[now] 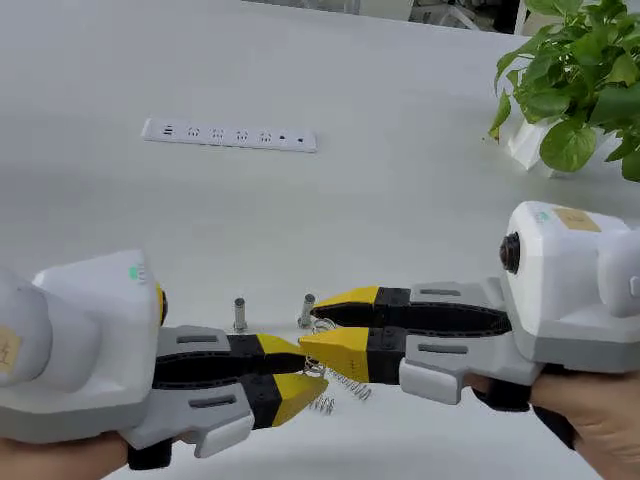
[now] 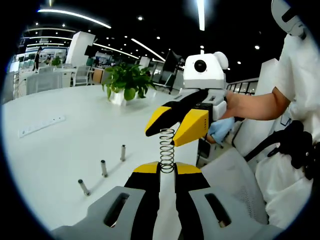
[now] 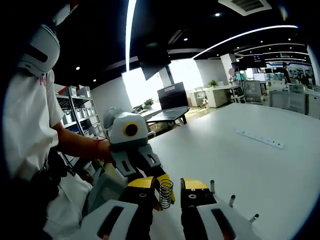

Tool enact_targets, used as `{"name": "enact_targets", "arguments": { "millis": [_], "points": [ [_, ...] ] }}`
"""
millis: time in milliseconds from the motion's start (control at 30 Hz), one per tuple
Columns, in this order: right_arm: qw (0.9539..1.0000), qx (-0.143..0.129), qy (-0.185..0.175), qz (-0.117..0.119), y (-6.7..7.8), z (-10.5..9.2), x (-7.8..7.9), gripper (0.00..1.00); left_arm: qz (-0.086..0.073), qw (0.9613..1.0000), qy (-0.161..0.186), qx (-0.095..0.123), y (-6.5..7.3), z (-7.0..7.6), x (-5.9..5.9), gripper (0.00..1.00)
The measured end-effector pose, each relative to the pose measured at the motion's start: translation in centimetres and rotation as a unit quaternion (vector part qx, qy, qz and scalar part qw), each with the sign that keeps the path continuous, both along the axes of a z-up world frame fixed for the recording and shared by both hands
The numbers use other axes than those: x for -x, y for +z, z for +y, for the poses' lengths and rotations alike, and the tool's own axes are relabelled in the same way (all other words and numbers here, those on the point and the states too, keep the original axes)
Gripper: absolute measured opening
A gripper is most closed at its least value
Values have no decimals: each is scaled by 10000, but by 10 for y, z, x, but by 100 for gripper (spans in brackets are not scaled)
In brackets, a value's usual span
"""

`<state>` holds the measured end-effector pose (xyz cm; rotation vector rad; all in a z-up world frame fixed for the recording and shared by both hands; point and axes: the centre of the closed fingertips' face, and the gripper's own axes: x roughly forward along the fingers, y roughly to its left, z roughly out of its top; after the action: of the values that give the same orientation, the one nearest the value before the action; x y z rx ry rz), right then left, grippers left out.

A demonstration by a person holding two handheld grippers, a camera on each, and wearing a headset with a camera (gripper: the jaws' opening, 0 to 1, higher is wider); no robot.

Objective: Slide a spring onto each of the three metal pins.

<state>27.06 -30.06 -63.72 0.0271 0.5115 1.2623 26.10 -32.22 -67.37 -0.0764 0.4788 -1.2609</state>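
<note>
As all three pins (image 2: 103, 168) stand bare on the table (image 1: 400, 180), the task reads as at its 1st spring. Items:

1. spring (image 2: 166, 148): held clear of the table, betw. the 2 tools. Lower end is pinched in the L gripper. Upper end is free, inside the R gripper's gap.
2. L gripper (image 2: 167, 168): jaws together, clamped on the spring's end. Prob. reason: gives the slack coil a fixed base so the other tool can take it.
3. R gripper (image 3: 171, 184): jaws apart, one each side of the coil, tip to tip w/ the L gripper. No squeeze seen. Looks like a handover or re-grip, to leave one open end free to go over a pin. Judgement only.
4. pins, qty 3: upright, in a row, near the tools, none w/ a spring on. Head view has 2 just beyond the jaw tips.
5. spare springs (image 1: 347, 383), qty 2: lying flat on the table just beside the jaw tips, handy for pins 2 and 3.
6. power strip (image 1: 228, 134), plant (image 1: 575, 90): far side of the table, well apart from the work. Not involved.
</note>
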Motion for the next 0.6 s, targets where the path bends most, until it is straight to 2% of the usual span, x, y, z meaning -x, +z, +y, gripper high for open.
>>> {"name": "enact_targets", "arguments": {
  "millis": [133, 233, 300, 400, 433, 467, 500, 567, 600],
  "points": [
    [9984, 366, 418, -103, 6, -7, 2, 20, -23, 10000, -43, -43, -1, -1, 0, 7],
    [9926, 807, 872, -268, 8, -12, 3, 22, -74, 9999, -105, -98, -2, -2, 1, 7],
    [9866, 1035, 1225, -313, 11, -13, 6, 22, -121, 9997, -157, -143, -3, -2, 2, 7],
    [9738, 1418, 1724, -429, 12, -12, 9, 21, -174, 9995, -203, -178, -3, -2, 2, 7],
    [9670, 1592, 1936, -466, 11, -12, 10, 21, -201, 9994, -220, -199, -3, -3, 2, 7],
    [9620, 1716, 2067, -493, 10, -12, 11, 21, -217, 9993, -234, -211, -4, -3, 2, 7],
    [9540, 1890, 2262, -539, 8, -12, 11, 21, -242, 9991, -260, -225, -4, -3, 3, 7],
    [9423, 2107, 2538, -564, 5, -12, 14, 21, -288, 9988, -305, -264, -4, -4, 3, 7],
    [9330, 2258, 2734, -619, 4, -12, 15, 20, -322, 9984, -345, -298, -5, -5, 4, 7]
  ]
}}
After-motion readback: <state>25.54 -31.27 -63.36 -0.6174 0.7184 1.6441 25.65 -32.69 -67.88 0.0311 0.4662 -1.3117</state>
